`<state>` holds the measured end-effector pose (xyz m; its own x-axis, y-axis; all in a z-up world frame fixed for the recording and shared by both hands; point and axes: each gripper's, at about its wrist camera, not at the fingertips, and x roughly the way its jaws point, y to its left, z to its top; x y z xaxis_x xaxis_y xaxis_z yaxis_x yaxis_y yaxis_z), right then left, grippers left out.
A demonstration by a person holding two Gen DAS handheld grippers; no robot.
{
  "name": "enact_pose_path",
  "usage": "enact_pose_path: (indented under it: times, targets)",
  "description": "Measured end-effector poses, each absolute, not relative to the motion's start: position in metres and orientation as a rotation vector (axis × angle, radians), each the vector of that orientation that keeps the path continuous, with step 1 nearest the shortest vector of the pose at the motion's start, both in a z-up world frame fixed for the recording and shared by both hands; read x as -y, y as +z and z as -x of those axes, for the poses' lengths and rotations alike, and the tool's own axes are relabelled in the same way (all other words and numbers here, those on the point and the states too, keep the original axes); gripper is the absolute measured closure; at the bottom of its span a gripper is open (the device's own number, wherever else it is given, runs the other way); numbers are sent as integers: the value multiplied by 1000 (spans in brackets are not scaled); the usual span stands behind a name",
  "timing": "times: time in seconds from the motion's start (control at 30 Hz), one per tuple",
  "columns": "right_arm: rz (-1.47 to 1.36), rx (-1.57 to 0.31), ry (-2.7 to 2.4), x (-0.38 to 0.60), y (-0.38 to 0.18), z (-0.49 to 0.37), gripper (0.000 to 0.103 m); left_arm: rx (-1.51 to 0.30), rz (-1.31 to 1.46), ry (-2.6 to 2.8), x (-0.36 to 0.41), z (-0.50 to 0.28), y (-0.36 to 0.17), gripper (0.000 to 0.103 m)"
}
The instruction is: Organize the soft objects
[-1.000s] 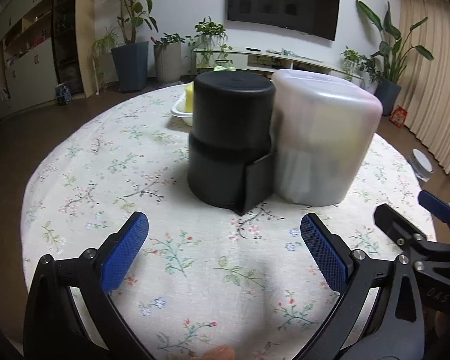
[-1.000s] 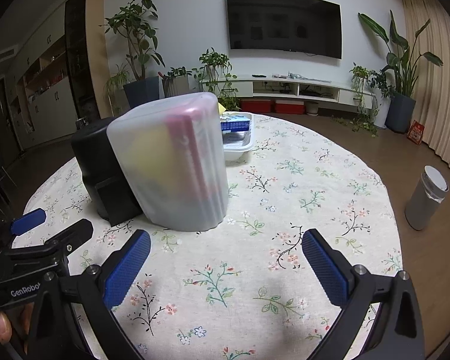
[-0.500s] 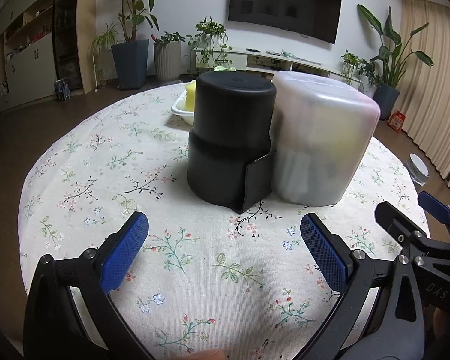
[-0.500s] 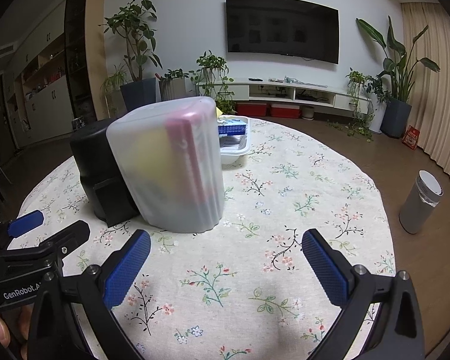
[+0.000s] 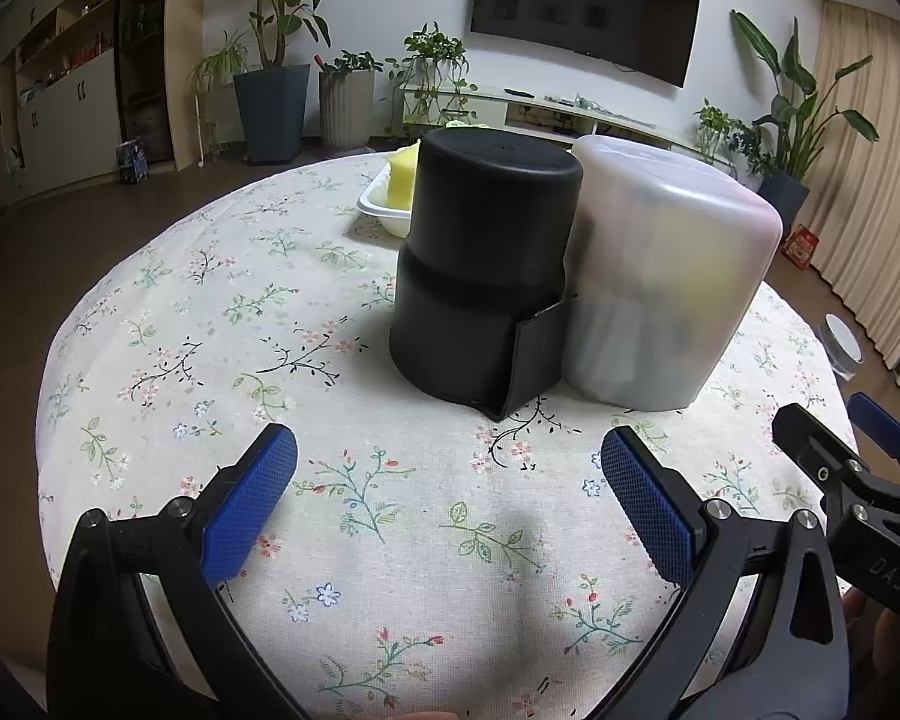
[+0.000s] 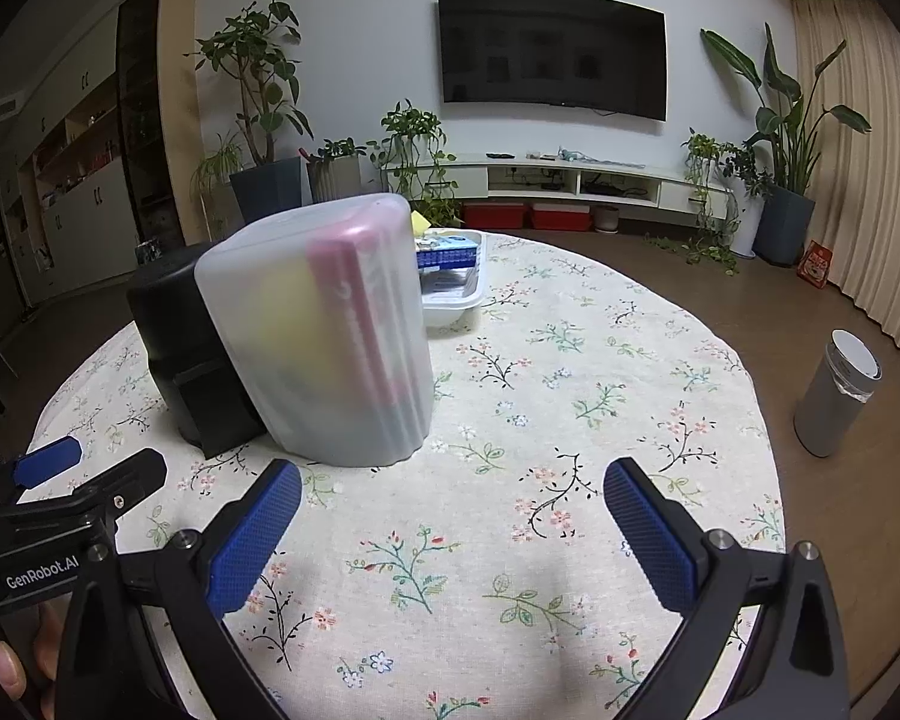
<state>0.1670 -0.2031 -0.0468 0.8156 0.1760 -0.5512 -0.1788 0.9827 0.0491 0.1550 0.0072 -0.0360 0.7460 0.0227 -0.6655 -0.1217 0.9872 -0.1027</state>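
Observation:
A black round container (image 5: 486, 264) and a frosted translucent container (image 5: 660, 282) stand side by side on the floral tablecloth (image 5: 240, 324). Pink and yellow shapes show through the frosted container (image 6: 324, 330) in the right wrist view; the black container (image 6: 180, 330) is partly hidden behind it there. A white tray (image 5: 384, 207) behind them holds a yellow sponge (image 5: 403, 180); the tray (image 6: 456, 294) also holds blue items (image 6: 447, 252). My left gripper (image 5: 447, 480) is open and empty in front of the containers. My right gripper (image 6: 453, 510) is open and empty, to the right of the left one.
The table is round, with its edge close on all sides. A grey bin (image 6: 834, 402) stands on the floor to the right. Potted plants (image 6: 258, 120) and a TV unit (image 6: 570, 180) line the far wall.
Both grippers have drawn back slightly and risen a little from the containers. Their jaws stay open. The containers have not moved.

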Motion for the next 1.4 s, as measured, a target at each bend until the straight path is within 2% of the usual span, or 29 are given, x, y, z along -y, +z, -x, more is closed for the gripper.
enact_pose_path:
  times: [1.4]
  targets:
    - [11, -592, 191, 205, -49, -168, 0, -737, 138, 79, -9, -159, -39, 0]
